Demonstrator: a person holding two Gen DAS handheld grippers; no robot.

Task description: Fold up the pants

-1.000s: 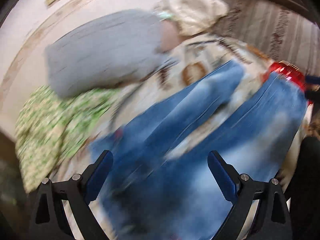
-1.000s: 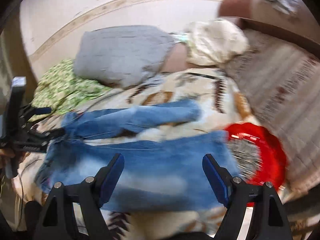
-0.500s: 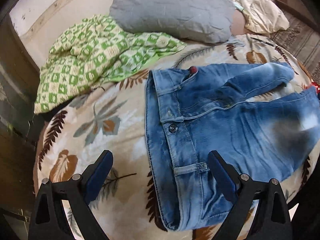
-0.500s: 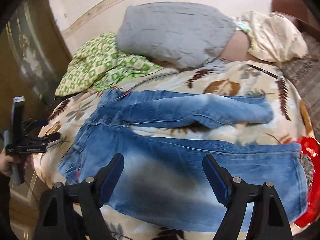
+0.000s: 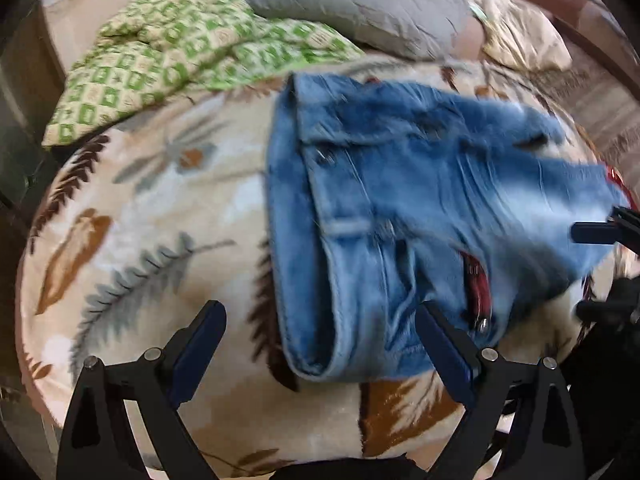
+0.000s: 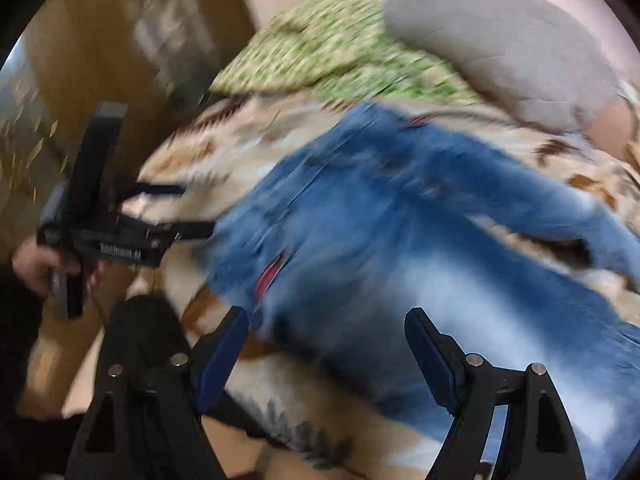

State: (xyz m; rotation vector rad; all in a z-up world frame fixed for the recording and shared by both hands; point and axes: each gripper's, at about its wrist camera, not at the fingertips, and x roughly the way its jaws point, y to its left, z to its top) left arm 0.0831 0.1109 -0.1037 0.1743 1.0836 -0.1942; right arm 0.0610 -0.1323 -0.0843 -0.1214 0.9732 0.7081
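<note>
Blue jeans lie spread on a leaf-patterned blanket, the waistband towards the left and the legs running off to the right. My left gripper hangs open just above the near corner of the waistband, which lies between its fingers without being pressed. My right gripper is open too, low over the near edge of the jeans at the hip. The right wrist view is blurred; in it a hand holds the left gripper at the waist end. The right gripper shows at the right edge of the left wrist view.
A green checked cloth, a grey pillow and a cream cushion lie beyond the jeans. Something red peeks out under the leg ends. Wooden furniture stands left of the bed.
Both grippers have come down and swung left toward the waist end of the jeans. The left one now hovers over the waistband corner. Both have stayed open.
</note>
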